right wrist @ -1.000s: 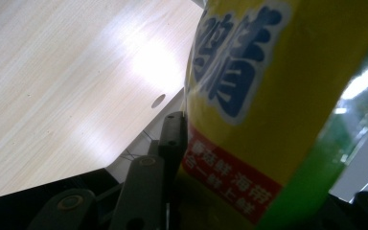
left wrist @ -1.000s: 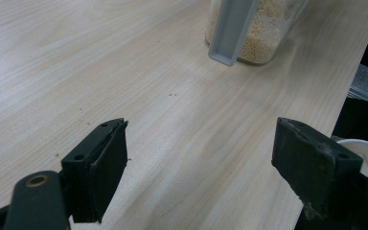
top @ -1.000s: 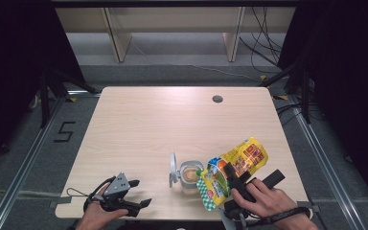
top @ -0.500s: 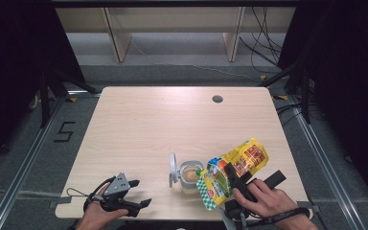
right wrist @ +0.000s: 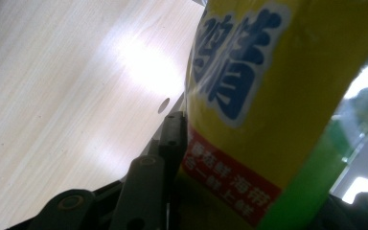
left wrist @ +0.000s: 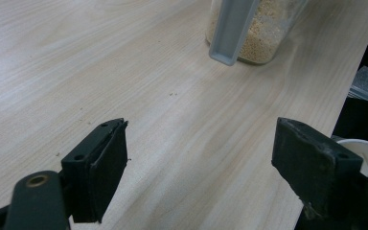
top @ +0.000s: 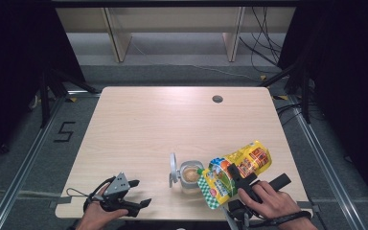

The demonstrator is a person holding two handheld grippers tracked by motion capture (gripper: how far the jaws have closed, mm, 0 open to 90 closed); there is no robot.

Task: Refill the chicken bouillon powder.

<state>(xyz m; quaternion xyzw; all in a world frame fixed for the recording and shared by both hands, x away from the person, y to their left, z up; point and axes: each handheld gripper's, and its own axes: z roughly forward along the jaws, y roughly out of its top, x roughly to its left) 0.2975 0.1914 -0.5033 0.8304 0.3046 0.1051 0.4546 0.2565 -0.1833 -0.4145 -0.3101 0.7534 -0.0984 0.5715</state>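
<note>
Gripping a yellow and green snack bag, the right gripper sits near the table's front right, its jaws clamped on the bag's sides; in the right gripper view one black jaw presses flat against the printed yellow face of the bag, while the other jaw is mostly hidden behind the green edge. The bag lies tilted, its green checked end pointing down toward the open mouth of a small clear jar and its yellow end raised up and to the right. That jar stands on the wooden table just left of the bag, holds pale grainy contents, and has a grey lid hinged open on its left side; whether the bag's corner actually touches the jar's rim is hard to tell from above. The left gripper rests low by the front left edge, well apart from the jar, its jaws spread wide with nothing between them, and the left gripper view looks across bare wood to the jar and its hanging lid.
</note>
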